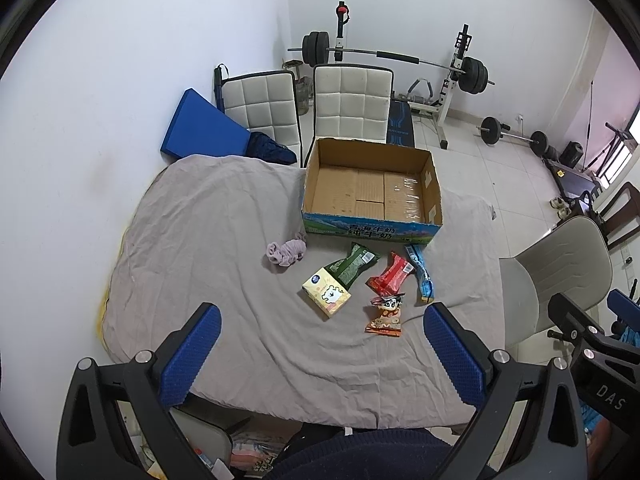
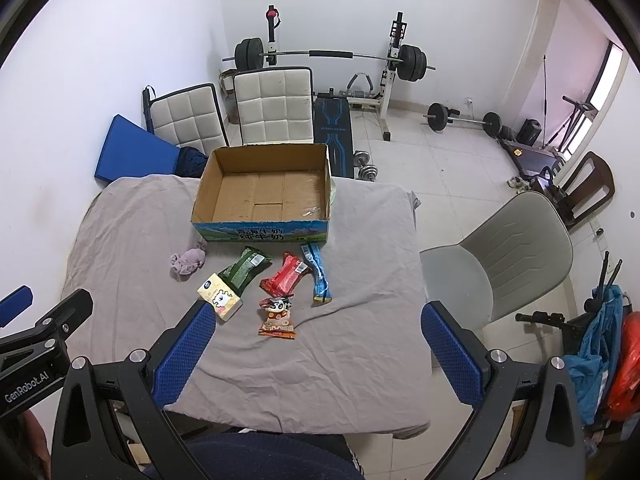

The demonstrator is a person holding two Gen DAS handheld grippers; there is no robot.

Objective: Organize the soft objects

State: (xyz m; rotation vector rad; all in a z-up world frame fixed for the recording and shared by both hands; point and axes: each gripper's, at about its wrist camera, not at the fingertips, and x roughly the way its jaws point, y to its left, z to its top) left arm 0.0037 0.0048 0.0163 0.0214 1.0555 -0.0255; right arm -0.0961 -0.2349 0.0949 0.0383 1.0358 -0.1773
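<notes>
Both tools wide apart and empty above the worktop's near edge.

Your left tool [image 1: 322,344] and right tool [image 2: 320,344] hold nothing. Nearest you lies the cartoon snack bag [image 2: 277,317]; the yellow tissue pack [image 2: 220,297], green packet [image 2: 245,270], red packet [image 2: 285,279] and blue packet [image 2: 317,273] sit between it and the cardboard box [image 2: 262,232], the purple scrunchie [image 2: 188,262] by the box's front-left corner. The box stands open.

The table cloth [image 1: 208,240] is grey and the box [image 1: 372,190] is brown inside with a blue and green picture on its front. Near it lie a light purple cloth [image 1: 286,252], a green packet [image 1: 354,264], a red packet [image 1: 390,278], a blue packet [image 1: 420,274] and a yellow tissue pack [image 1: 327,293]. The gripper pads [image 1: 192,360] are blue with tiny bumps.
</notes>
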